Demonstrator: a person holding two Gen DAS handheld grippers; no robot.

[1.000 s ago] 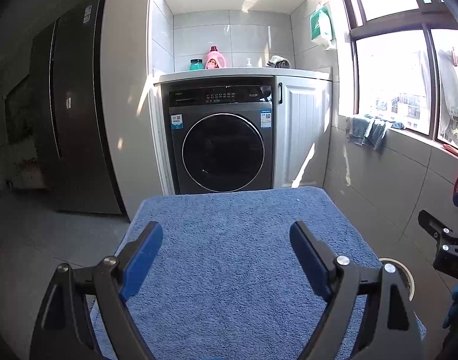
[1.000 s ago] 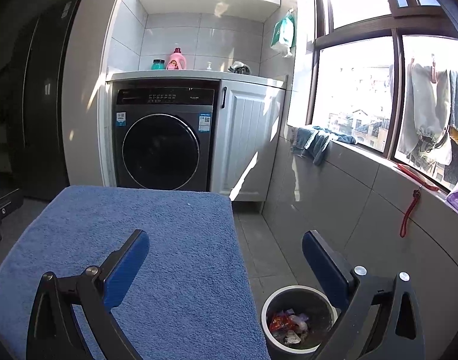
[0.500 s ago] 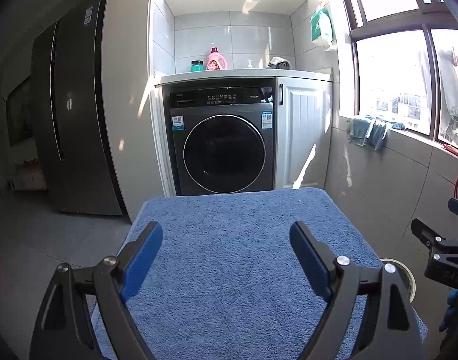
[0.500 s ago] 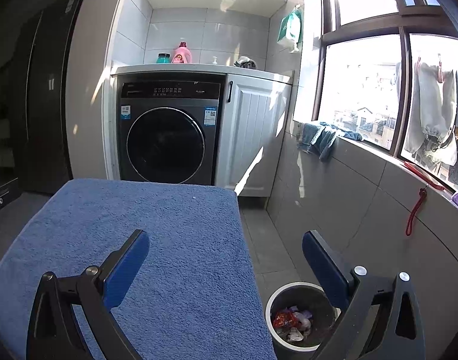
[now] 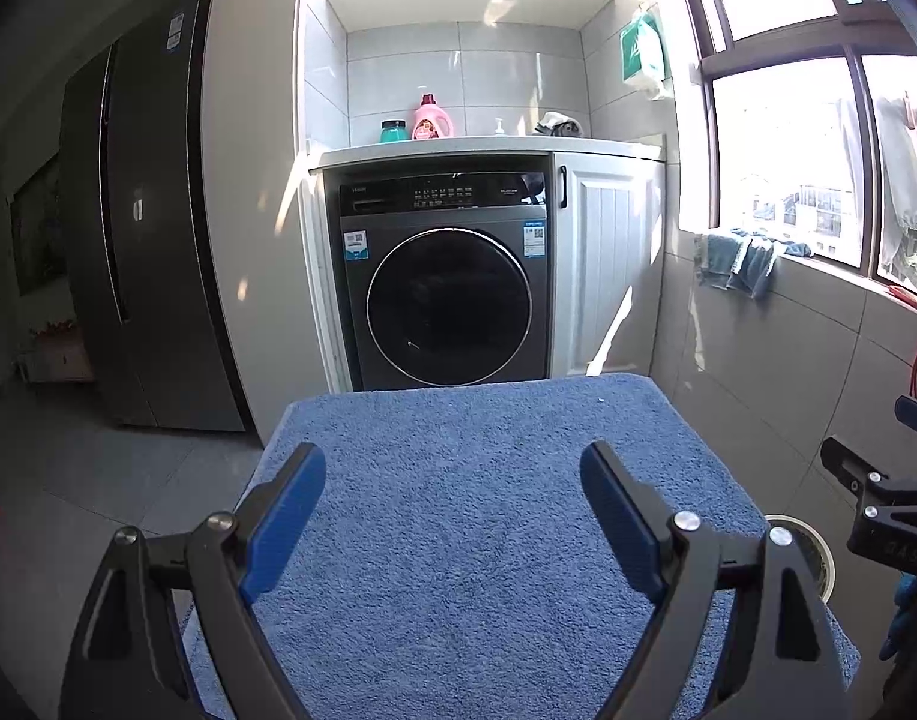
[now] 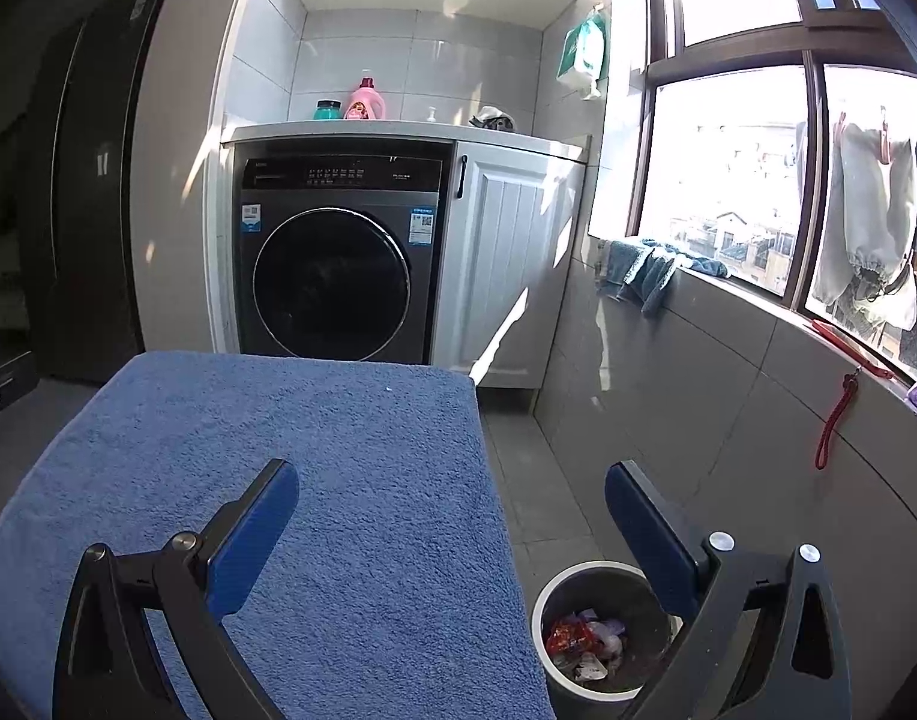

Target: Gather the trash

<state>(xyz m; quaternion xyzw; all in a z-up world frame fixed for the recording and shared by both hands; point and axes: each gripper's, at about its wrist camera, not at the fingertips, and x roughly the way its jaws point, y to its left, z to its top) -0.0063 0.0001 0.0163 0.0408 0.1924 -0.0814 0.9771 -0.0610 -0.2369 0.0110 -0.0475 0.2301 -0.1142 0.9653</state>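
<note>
Right wrist view: the trash bin, a round dark pail with a pale rim, stands on the floor just right of the counter, which is covered by a blue towel. Inside it lies the trash, crumpled red and white wrappers. The left claw hangs over the towel, spread wide and holding nothing. The right claw is likewise spread and empty, its left finger over the towel, its right finger above the bin's rim.

Both wrist views look forward over the blue towel toward the washing machine
</note>
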